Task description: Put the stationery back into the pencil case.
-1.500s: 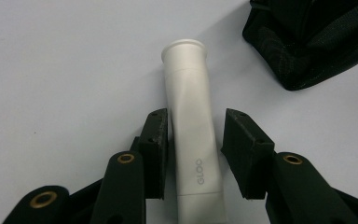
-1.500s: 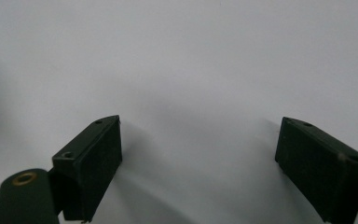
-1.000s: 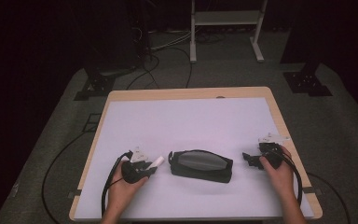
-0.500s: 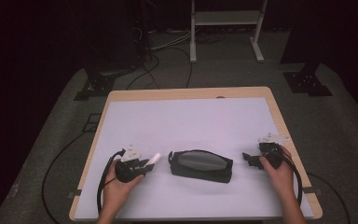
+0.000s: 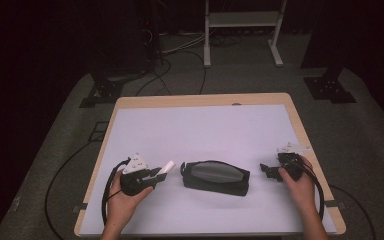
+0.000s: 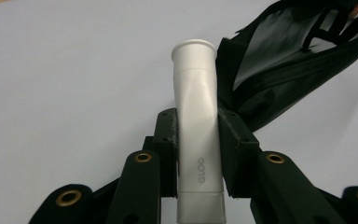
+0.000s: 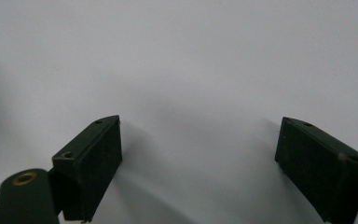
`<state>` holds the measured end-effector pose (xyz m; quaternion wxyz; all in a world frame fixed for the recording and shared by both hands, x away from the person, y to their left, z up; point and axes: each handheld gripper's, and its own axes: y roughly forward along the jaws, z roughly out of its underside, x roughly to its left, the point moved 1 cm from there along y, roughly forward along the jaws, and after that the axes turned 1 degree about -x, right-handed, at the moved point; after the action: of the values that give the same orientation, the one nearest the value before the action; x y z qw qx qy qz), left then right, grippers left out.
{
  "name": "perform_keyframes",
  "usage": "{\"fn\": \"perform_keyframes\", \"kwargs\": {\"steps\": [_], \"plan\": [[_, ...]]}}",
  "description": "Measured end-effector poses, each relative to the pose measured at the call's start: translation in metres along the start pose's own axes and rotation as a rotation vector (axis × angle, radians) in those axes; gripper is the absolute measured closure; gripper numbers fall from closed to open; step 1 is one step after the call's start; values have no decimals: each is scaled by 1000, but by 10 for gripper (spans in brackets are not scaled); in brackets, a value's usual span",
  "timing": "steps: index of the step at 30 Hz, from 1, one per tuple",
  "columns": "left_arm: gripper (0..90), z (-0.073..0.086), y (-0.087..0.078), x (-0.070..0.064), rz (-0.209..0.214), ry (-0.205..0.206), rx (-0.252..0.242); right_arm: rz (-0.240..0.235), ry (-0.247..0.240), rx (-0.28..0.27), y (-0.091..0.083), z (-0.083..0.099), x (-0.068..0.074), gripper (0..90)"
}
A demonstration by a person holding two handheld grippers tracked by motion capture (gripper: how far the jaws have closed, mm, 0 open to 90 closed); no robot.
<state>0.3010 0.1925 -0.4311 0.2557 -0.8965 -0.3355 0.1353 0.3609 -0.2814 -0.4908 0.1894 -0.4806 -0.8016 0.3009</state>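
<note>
A black zip pouch [image 5: 215, 177] lies on the white table top [image 5: 200, 130] near the front edge, between the two hands. My left gripper [image 5: 156, 173] sits just left of it, shut on a white tube [image 5: 166, 167] whose cap end points toward the pouch. In the left gripper view the tube [image 6: 196, 126] is pinched between both pads, and the pouch's open mouth [image 6: 279, 60] lies right of the cap. My right gripper [image 5: 265, 170] rests right of the pouch, open. Its jaws stand wide apart over bare table, with the fingertips [image 7: 93, 163] holding nothing.
The table has a wooden rim [image 5: 200, 100]. Black cables [image 5: 107, 192] trail from both grippers across the front corners. Behind the table stand a white metal frame [image 5: 240, 25], dark stand feet [image 5: 330, 87] and floor cables [image 5: 175, 55].
My left gripper drew back to the left, then returned right toward the pouch with the tube. The right gripper stayed where it was.
</note>
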Motion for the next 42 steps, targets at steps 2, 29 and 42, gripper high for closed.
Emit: {"fn": "perform_keyframes", "kwargs": {"steps": [2, 29, 42], "plan": [[703, -2, -1, -1, 6, 5, -5, 0, 0, 0, 0, 0, 0, 132], [703, -39, 3, -20, 132, 75, -74, 0, 3, 1, 0, 0, 0, 132], [703, -55, 17, -30, 191, 110, -77, 0, 3, 1, 0, 0, 0, 132]]}}
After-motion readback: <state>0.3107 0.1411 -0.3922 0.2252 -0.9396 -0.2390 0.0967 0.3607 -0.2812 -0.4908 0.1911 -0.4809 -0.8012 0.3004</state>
